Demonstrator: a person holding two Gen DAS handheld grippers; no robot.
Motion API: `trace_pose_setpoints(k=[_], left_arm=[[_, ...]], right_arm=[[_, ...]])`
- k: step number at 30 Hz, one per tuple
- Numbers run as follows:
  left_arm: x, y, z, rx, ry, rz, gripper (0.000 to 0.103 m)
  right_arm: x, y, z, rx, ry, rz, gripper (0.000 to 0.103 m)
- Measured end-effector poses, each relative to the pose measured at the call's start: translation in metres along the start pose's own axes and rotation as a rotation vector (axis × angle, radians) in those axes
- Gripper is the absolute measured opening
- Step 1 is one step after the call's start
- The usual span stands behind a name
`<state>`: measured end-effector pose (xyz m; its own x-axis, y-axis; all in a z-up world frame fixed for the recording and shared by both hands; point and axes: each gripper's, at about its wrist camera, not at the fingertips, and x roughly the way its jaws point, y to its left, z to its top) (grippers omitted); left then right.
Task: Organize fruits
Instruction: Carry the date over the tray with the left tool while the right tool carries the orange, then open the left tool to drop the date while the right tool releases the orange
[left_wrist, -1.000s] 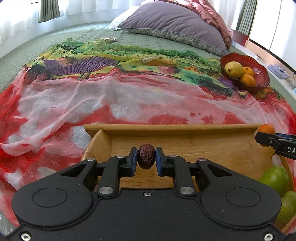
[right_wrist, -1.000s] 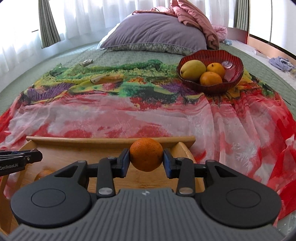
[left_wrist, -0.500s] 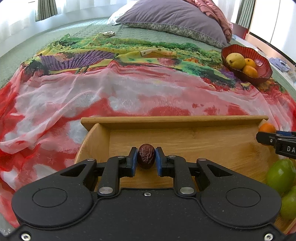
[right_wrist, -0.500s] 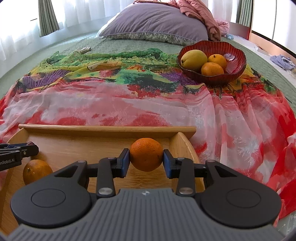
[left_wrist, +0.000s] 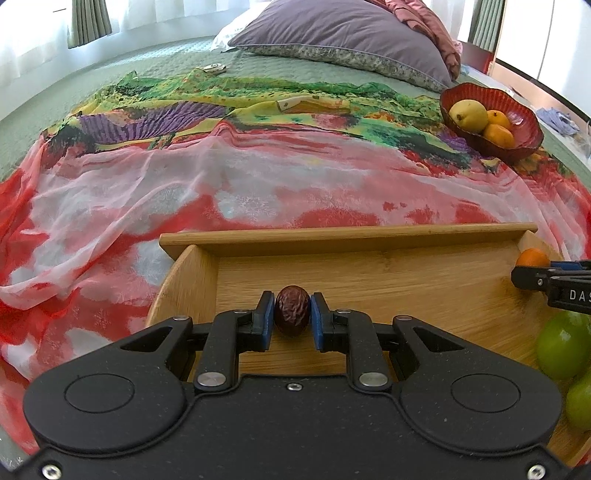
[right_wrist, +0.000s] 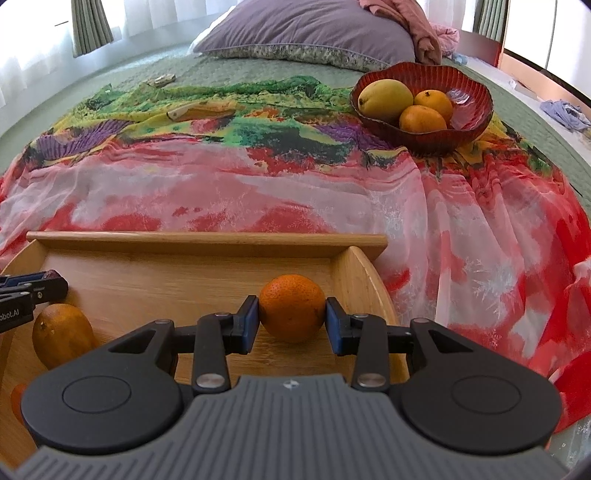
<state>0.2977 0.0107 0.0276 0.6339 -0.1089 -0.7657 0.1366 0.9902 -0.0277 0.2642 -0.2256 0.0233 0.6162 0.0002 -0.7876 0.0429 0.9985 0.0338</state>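
A: Left gripper (left_wrist: 292, 319)?
B: Pinching a wrinkled date (left_wrist: 291, 310) over the wooden tray (left_wrist: 347, 236), left part.
A: Right gripper (right_wrist: 291, 319)?
B: Clamped on an orange (right_wrist: 291, 308) near the tray's right wall. Red bowl (right_wrist: 465, 127) of fruit sits far right on the scarf (right_wrist: 221, 199).

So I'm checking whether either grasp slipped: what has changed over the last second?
Both grippers rose over the tray, so more of its floor shows; a second orange came into the right view. The left gripper still clamps the date and the right gripper the orange; nothing was let go. The bowl and the limes stayed put.
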Motion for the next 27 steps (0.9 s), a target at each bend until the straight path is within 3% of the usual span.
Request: trace_pose_setpoints(k=[12,19,21,24,27], left_arm=[[0.0,0.001,0.0,-0.001,-0.003,0.005,0.021],[-0.005,0.004,-0.001,-0.014,-0.006,-0.004,0.041],[-0.009,0.005,-0.002,-0.01,-0.014,0.0,0.047],[-0.016,0.006,-0.003,-0.003,-0.032,0.006,0.054],[-0.027,0.007,-0.006,-0.002,-0.064,0.015,0.068]], right_arm=[[0.001,0.003,0.001,-0.012,0.002,-0.004,0.049],[-0.004,0.002,0.0,-0.003,-0.019,0.015,0.053],[-0.007,0.002,-0.001,-0.003,-0.032,0.014,0.06],[-0.012,0.001,-0.001,-0.005,-0.052,0.02,0.063],[-0.019,0.001,-0.001,-0.008,-0.071,0.017,0.067]])
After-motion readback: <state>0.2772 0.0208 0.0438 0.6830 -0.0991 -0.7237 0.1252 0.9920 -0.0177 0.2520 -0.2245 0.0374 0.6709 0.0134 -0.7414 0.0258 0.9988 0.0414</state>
